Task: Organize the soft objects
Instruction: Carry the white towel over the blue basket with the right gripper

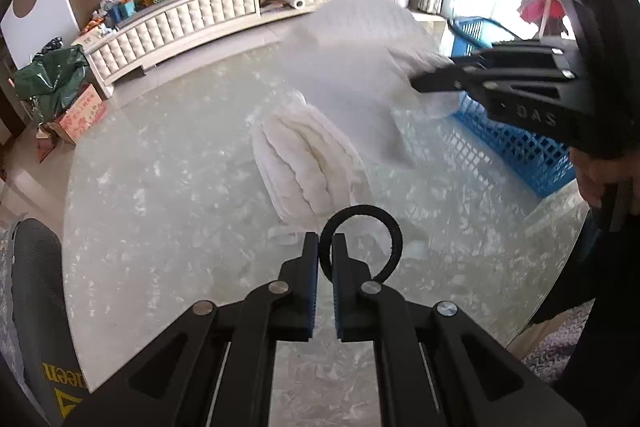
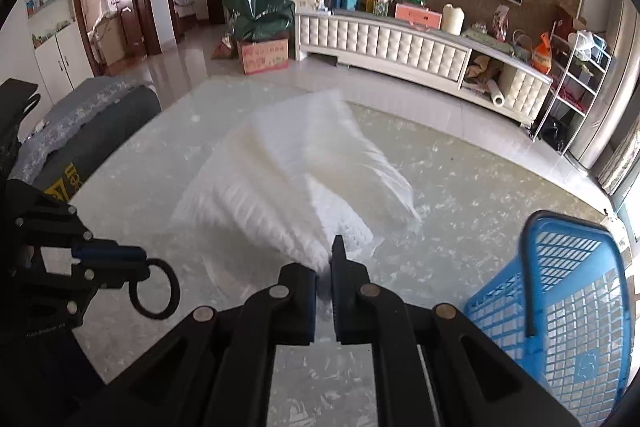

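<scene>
My right gripper (image 2: pixel 325 269) is shut on a white quilted cloth (image 2: pixel 288 167) and holds it in the air above the glass table; it shows blurred in the left wrist view (image 1: pixel 352 67), hanging from the right gripper (image 1: pixel 418 83). A second white folded cloth (image 1: pixel 308 163) lies on the table (image 1: pixel 160 207) under it. My left gripper (image 1: pixel 326 247) is shut on a black ring (image 1: pixel 362 247), low over the table near the folded cloth; it also shows in the right wrist view (image 2: pixel 140 261) at the left with the ring (image 2: pixel 154 289).
A blue plastic basket (image 2: pixel 560 307) stands on the table's right side, also in the left wrist view (image 1: pixel 516 143). A grey chair back (image 1: pixel 36 287) is at the table's left edge. A long white cabinet (image 2: pixel 400 47) and a cardboard box (image 2: pixel 264 55) stand across the floor.
</scene>
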